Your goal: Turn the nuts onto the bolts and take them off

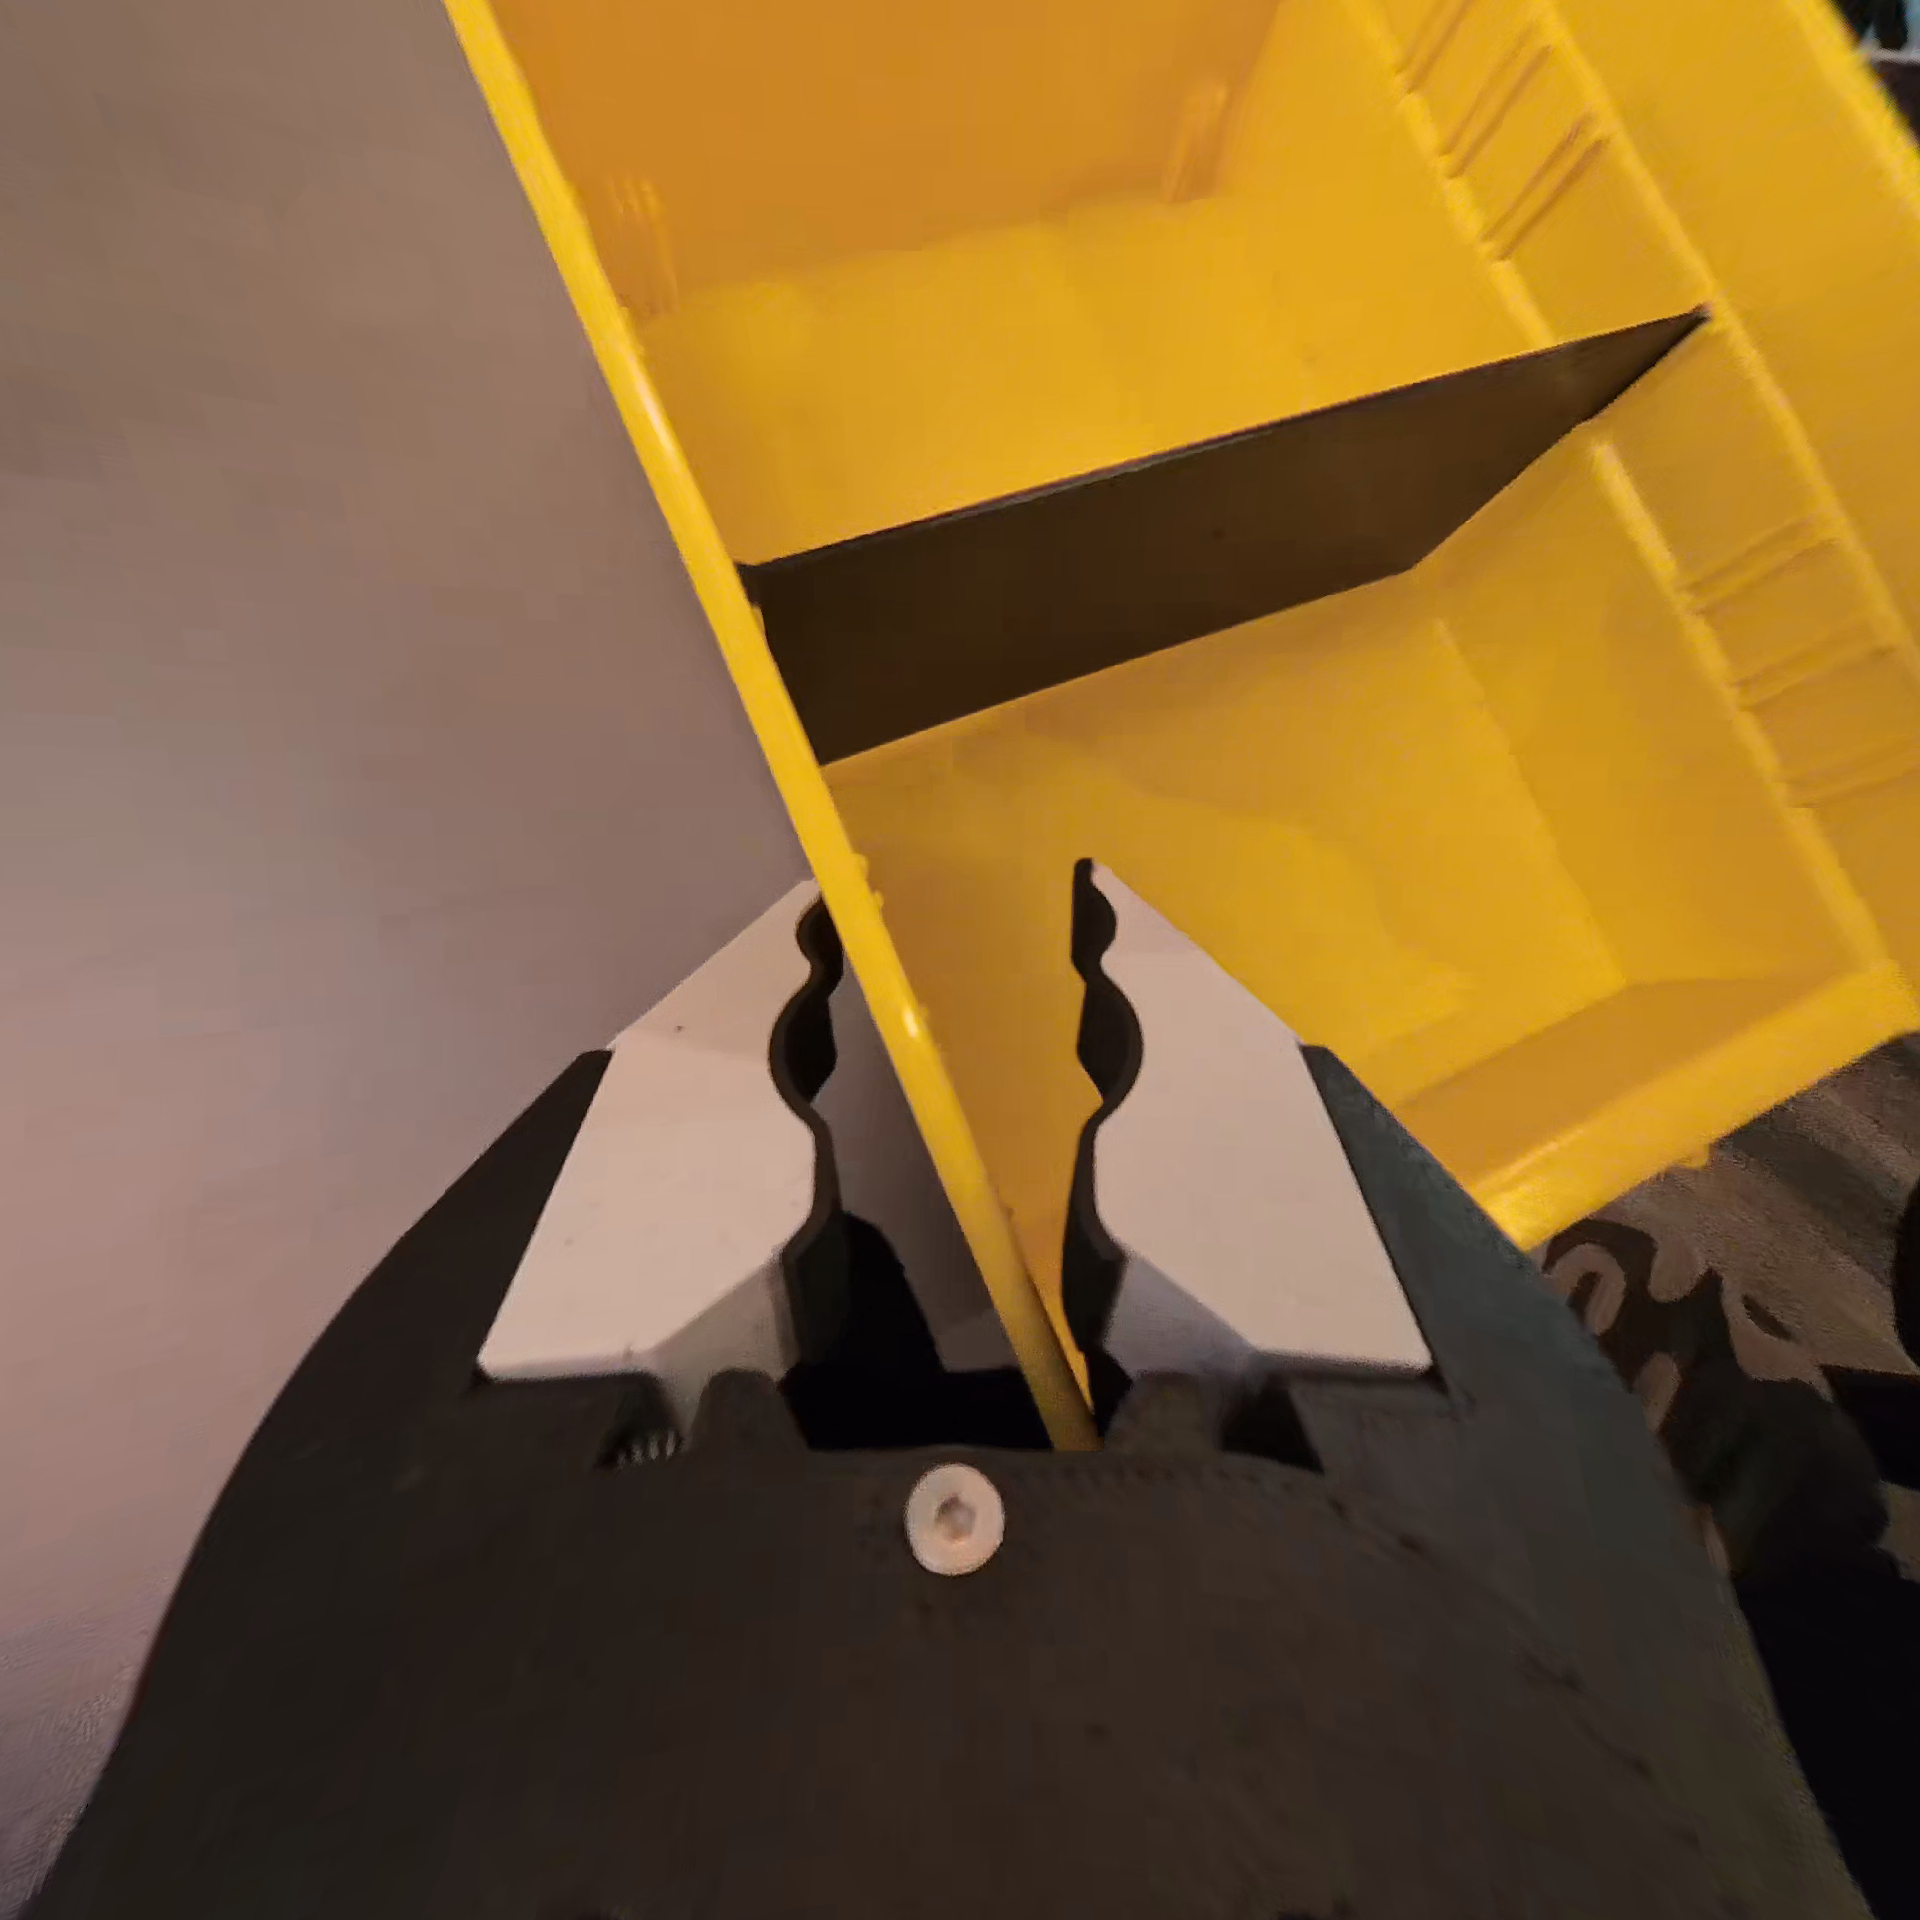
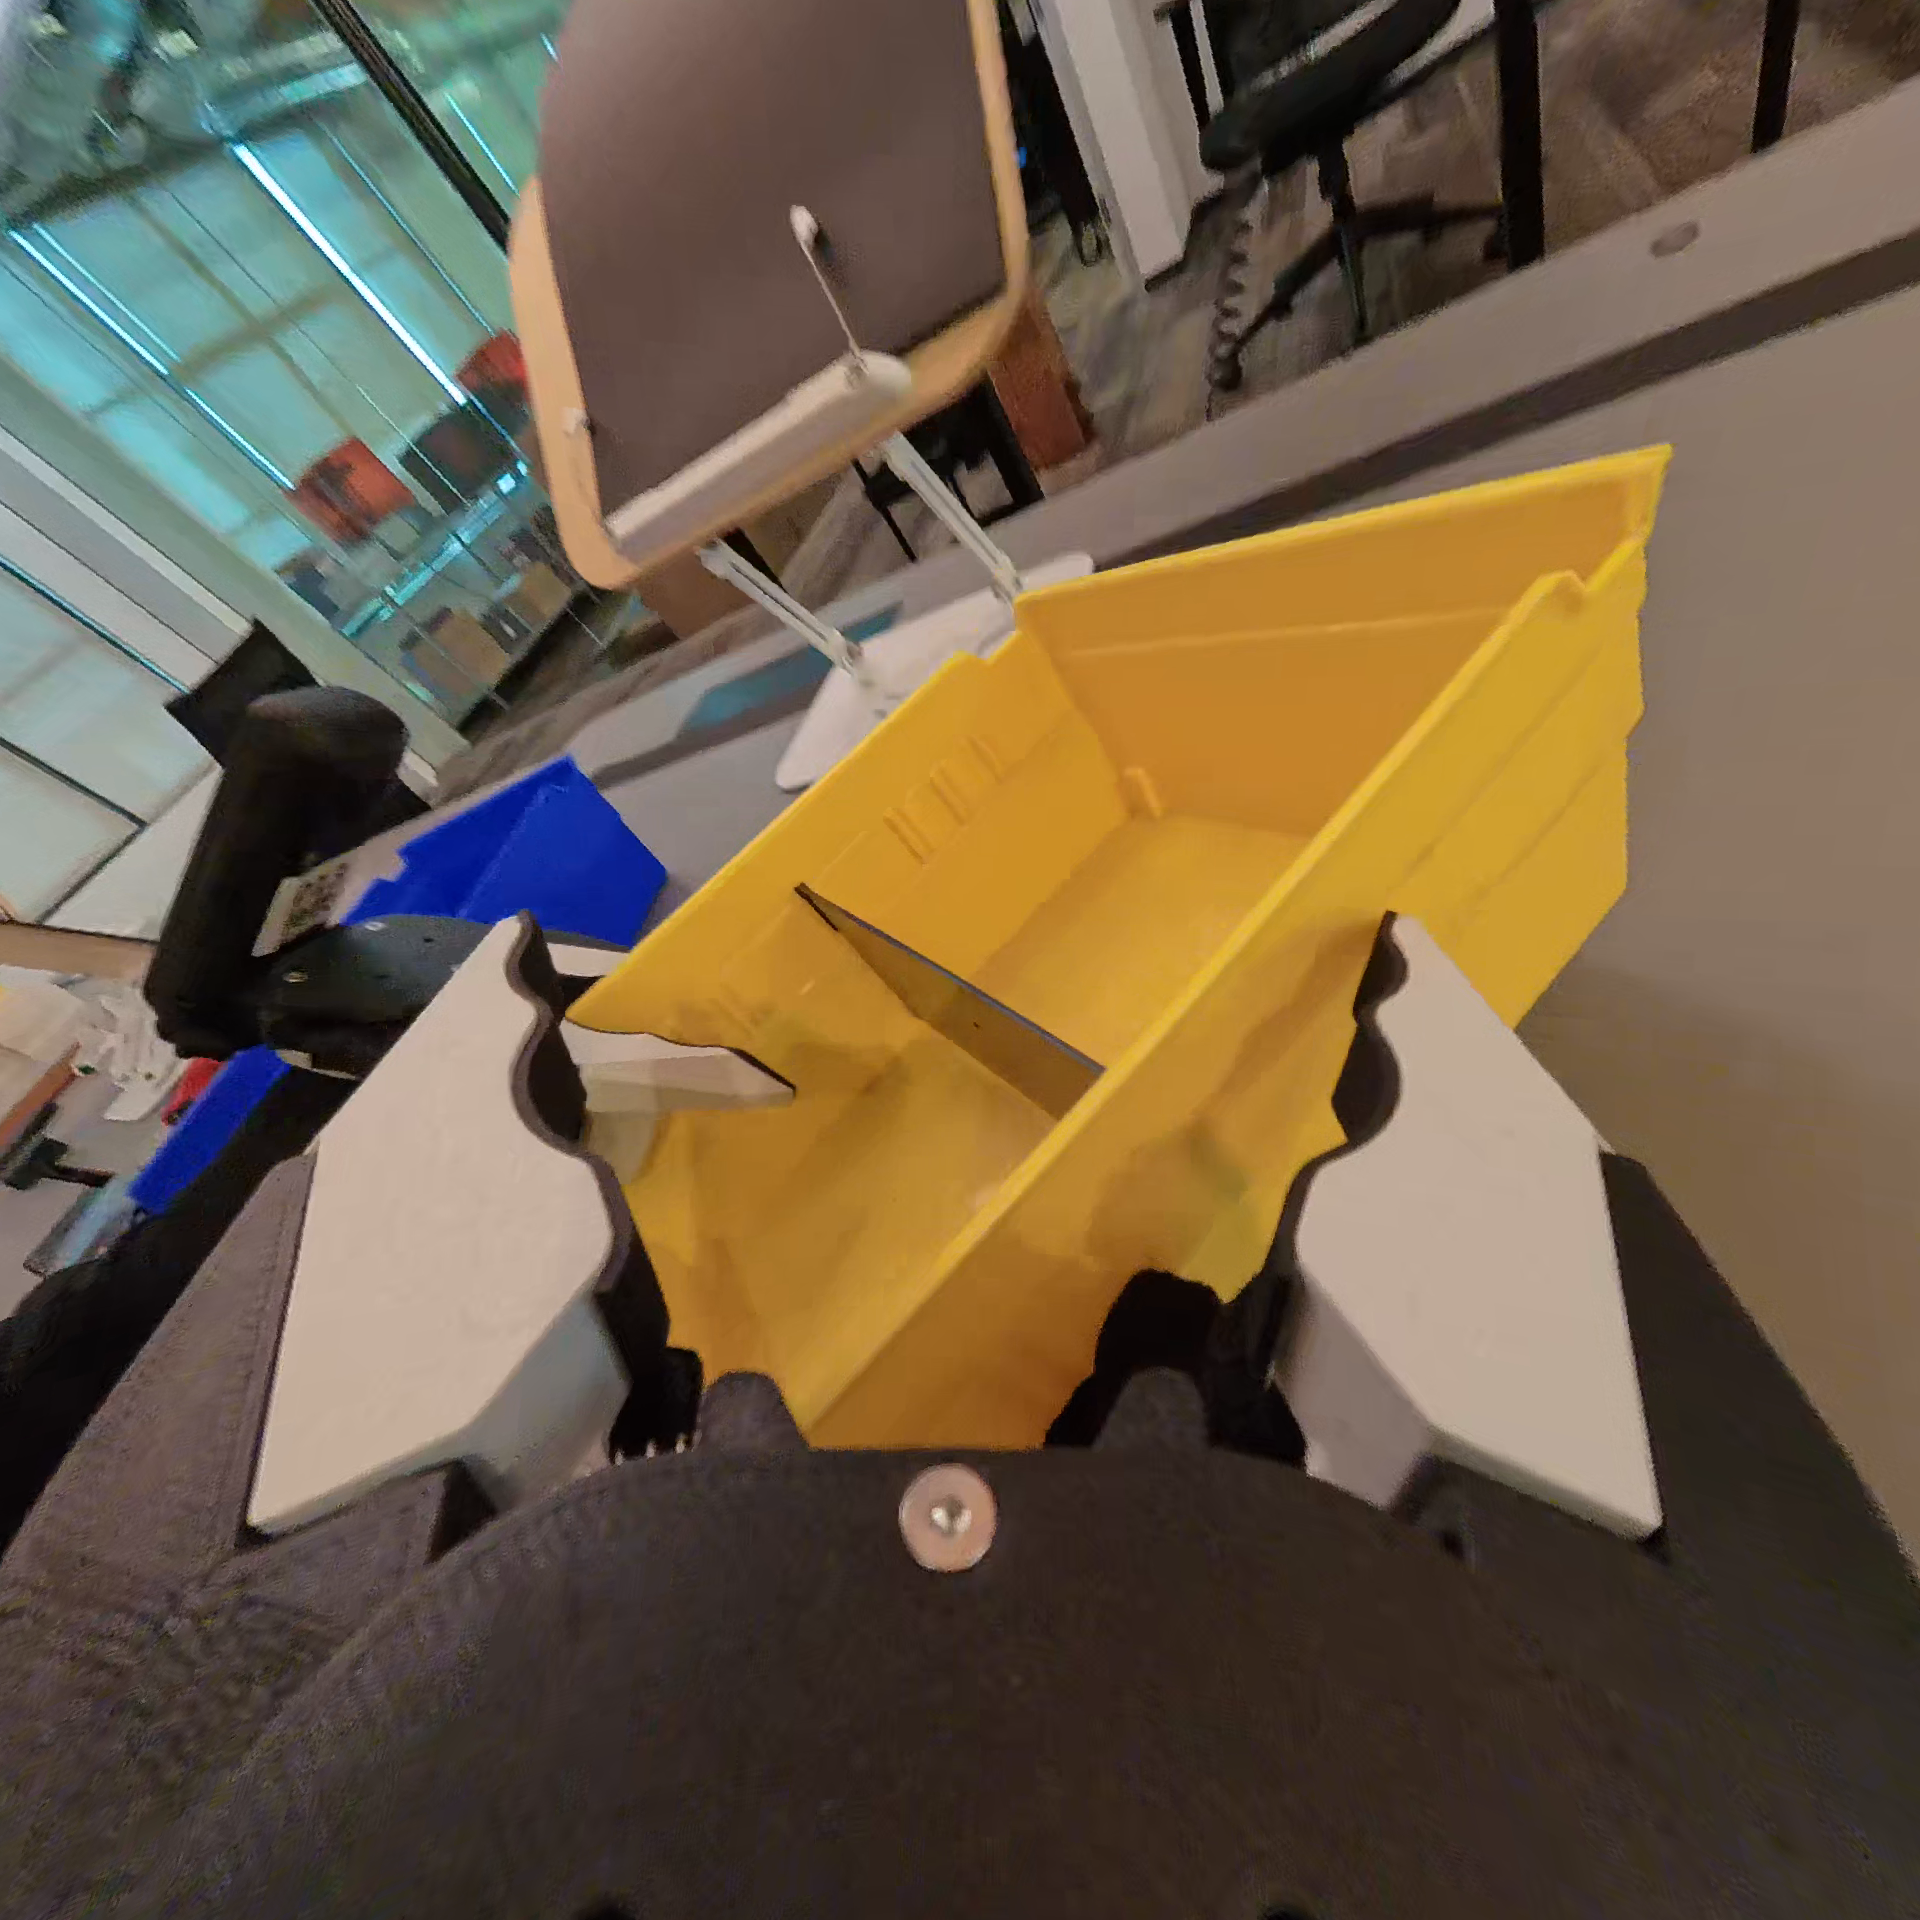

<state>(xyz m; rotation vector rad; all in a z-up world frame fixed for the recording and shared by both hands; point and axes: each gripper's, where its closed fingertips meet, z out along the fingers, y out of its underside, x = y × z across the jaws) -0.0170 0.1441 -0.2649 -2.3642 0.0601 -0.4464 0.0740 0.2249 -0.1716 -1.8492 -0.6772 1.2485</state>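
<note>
A yellow bin (image 1: 1039, 364) with a black divider (image 1: 1143, 582) across it stands on the grey table. Both of its compartments look empty, and I see no nuts or bolts. My left gripper (image 1: 951, 888) straddles the bin's left wall, one finger outside and one inside. The gap between them is wider than the wall. In the right wrist view the bin (image 2: 1299, 727) and divider (image 2: 966, 1013) lie ahead. My right gripper (image 2: 956, 925) is wide open, with the bin's near end between its fingers. One of the left gripper's fingertips (image 2: 727, 1081) reaches into the bin there.
Blue bins (image 2: 540, 852) stand to the left behind the left gripper. A white desk lamp (image 2: 769, 457) and a chair (image 2: 769, 177) are behind the yellow bin. The grey table (image 2: 1766, 623) stretches off to the right. Patterned carpet (image 1: 1766, 1195) shows past the table edge.
</note>
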